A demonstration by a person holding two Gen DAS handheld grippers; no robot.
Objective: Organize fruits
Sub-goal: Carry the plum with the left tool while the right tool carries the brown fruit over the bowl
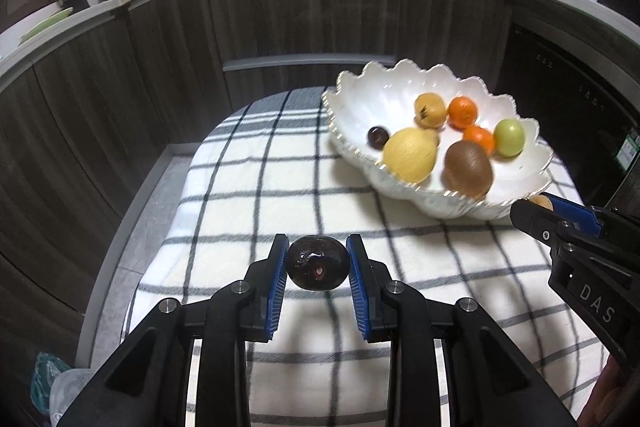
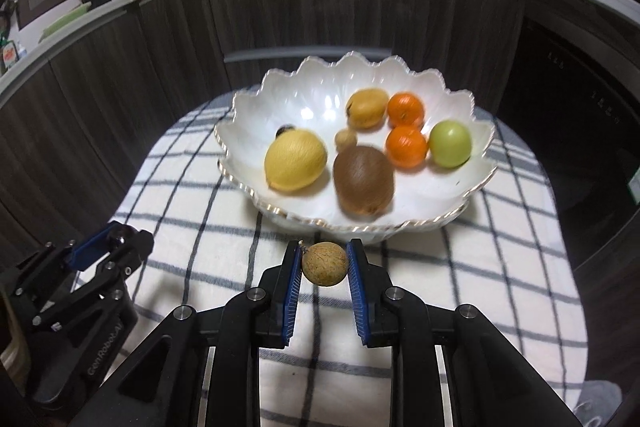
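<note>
Nearest to us, the left hand-held gripper [image 1: 318,263] is closed on a dark round fruit [image 1: 317,264], held above the checked cloth [image 1: 248,187] that covers the bench. In the other view, the right hand-held gripper [image 2: 324,263] is closed on a small tan round fruit [image 2: 324,263], just in front of the white scalloped bowl [image 2: 256,99]. In the bowl we already see a lemon [image 2: 295,160], a kiwi [image 2: 363,179], two oranges [image 2: 405,110], a green fruit [image 2: 450,143], a yellow-orange fruit [image 2: 367,108] and some smaller ones. We see no other loose fruit on the cloth. So we judge the task nearly finished: only these two held fruits remain to go into the bowl.
</note>
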